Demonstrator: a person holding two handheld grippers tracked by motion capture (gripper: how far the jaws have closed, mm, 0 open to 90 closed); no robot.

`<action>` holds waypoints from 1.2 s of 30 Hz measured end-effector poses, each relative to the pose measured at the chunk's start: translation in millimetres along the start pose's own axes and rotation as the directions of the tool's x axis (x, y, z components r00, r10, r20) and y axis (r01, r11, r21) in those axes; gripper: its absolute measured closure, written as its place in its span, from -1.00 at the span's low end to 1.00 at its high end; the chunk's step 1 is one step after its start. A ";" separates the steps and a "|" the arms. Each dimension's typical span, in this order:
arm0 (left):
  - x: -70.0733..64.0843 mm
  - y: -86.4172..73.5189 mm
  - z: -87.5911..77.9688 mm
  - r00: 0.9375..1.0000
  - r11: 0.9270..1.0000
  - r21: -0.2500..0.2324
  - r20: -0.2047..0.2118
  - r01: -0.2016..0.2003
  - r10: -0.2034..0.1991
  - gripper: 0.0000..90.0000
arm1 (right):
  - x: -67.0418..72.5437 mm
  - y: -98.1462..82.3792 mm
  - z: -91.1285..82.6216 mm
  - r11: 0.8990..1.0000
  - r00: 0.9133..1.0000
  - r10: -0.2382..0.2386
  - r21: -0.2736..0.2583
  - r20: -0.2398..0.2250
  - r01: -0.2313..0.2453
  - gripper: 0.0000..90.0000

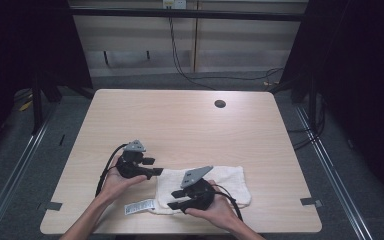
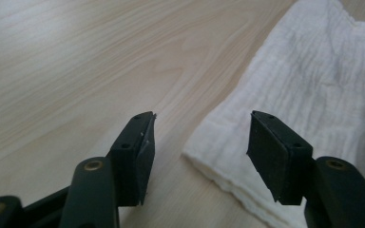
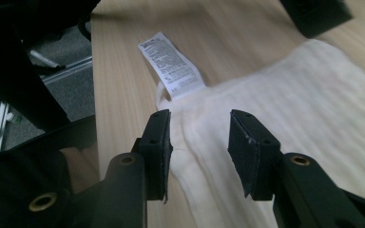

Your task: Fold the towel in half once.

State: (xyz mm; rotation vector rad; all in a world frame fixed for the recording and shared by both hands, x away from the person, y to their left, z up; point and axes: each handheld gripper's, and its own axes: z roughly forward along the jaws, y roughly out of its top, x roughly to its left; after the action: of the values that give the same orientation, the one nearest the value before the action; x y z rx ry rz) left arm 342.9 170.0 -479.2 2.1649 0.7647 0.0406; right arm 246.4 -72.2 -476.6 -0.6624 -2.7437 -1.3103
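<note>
I see a white crinkled towel point(image 1: 230, 180) with a black-printed white label point(image 1: 140, 207) on the pale woodgrain counter point(image 1: 180, 120).

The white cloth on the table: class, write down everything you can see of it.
The white cloth is a crinkled, soft woven piece, apparently folded, lying flat near the near edge of the wooden table. A white printed care label sticks out from its left end onto the wood. The right gripper hangs over it with open jaws; the left gripper stands open at its corner, gripping nothing.
</note>
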 end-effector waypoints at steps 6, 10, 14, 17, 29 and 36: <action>6.2 -3.0 0.8 1.000 1.000 0.007 -0.010 0.010 -0.010 -0.19 | 3.4 11.4 30.5 1.000 0.999 -0.027 0.011 -0.041 0.028 0.27; 2.6 -2.6 4.1 1.000 1.000 0.018 -0.015 0.000 0.001 -0.22 | 5.8 10.0 39.8 0.998 0.998 -0.046 0.029 -0.037 0.047 0.22; 1.4 -3.6 6.2 1.000 1.000 0.030 -0.019 0.008 -0.008 -0.25 | 11.0 2.2 45.5 0.998 0.998 -0.060 0.027 -0.024 0.061 0.14; 1.1 -3.9 5.9 1.000 0.999 0.030 -0.020 0.011 -0.010 -0.27 | 18.1 -2.2 46.0 0.996 0.996 -0.091 0.009 0.015 0.091 0.15; 4.7 -4.5 4.4 0.999 0.999 0.038 0.039 -0.002 0.001 -0.10 | 17.2 -7.0 45.2 0.993 0.988 -0.118 -0.020 0.098 0.120 0.76; -1.3 -5.1 13.3 0.995 0.996 0.070 0.078 -0.061 0.056 0.17 | 15.8 -5.4 45.3 0.995 0.989 -0.098 -0.015 0.110 0.101 0.84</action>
State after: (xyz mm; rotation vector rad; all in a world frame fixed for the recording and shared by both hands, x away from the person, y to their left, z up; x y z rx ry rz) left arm 342.9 162.5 -491.3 2.2441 0.6686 -0.0391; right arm 236.8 -35.6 -506.5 -0.6240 -2.8891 -1.3625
